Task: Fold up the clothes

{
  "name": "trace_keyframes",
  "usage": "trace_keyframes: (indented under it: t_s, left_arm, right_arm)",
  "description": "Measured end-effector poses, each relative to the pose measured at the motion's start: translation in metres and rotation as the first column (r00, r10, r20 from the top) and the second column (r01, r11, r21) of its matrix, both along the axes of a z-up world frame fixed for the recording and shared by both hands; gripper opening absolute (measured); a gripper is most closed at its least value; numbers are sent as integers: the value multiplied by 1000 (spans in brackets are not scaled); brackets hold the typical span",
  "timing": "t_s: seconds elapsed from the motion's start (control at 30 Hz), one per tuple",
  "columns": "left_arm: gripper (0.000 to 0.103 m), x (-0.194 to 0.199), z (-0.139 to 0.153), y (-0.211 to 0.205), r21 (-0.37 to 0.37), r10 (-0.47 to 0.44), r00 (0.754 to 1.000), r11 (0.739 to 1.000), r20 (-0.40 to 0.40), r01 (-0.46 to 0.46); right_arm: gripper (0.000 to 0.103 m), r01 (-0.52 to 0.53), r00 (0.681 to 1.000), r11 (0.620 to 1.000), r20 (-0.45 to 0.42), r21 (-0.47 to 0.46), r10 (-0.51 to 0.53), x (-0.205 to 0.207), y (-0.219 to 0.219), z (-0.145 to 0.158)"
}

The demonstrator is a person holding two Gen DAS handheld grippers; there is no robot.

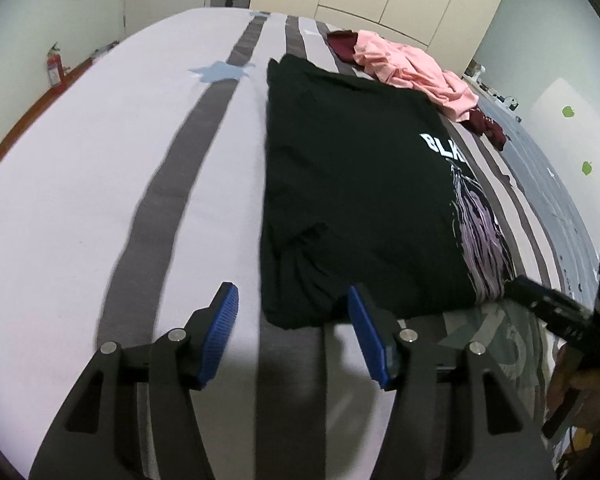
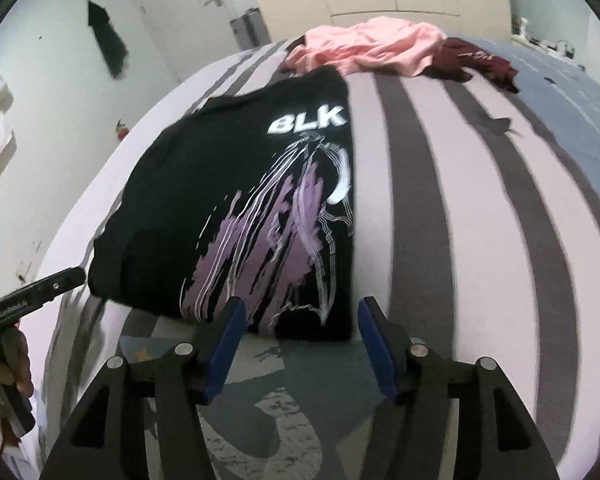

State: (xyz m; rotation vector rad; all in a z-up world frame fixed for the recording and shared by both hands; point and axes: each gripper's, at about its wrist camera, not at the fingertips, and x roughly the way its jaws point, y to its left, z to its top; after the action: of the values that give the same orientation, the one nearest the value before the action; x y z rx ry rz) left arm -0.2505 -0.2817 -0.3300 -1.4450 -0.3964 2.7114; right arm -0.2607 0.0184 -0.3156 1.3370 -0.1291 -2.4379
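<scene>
Just claws (image 1: 292,300) off shirt (image 1: 352,184) hem

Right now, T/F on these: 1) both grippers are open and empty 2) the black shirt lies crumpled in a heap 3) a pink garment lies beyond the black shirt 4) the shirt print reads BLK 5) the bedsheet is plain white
1) True: left gripper and right gripper stand open, nothing between the pads.
2) False: the black shirt lies flat in a folded rectangle.
3) True: the pink garment lies beyond it, on a maroon garment.
4) True: white BLK lettering.
5) False: the bedsheet is pale with dark grey stripes.
</scene>
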Motion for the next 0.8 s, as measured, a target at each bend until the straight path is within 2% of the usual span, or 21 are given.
trace_keyframes:
  t_s: [0.17,0.27,0.3,0.37,0.43,0.53,0.63,0.8]
  left_arm:
    - [54,-3,-8,4,5,-17,1000,1000,5,17]
    - [54,-4,-12,1,10,-27,1000,1000,-1,27]
    - [48,-4,-13,0,12,-32,999,999,-5,32]
    - [36,-5,-15,-1,23,-48,999,999,-9,48]
    - [27,-7,-15,3,17,-73,997,997,-12,73]
    - [22,-8,-14,1,32,-78,997,996,-8,78]
    - [19,-8,-12,-4,50,-75,997,996,-7,76]
    - [14,-4,0,-3,43,-88,996,995,-23,89]
  right_arm:
    - [55,21,999,999,27,-42,-20,-2,6,-9]
    - [55,1,999,999,36,-38,0,-3,4,-11]
    - [54,-11,999,999,37,-30,12,-4,3,-11]
    - [50,-23,999,999,35,-24,24,-4,4,-13]
    - [40,-20,999,1000,42,-23,21,-6,7,-15]
    - [24,-14,998,1000,57,-23,15,-9,14,-16]
    - [16,-30,997,999,67,-32,32,-11,20,-16]
    - [8,-49,997,998,57,-24,51,-9,22,-9]
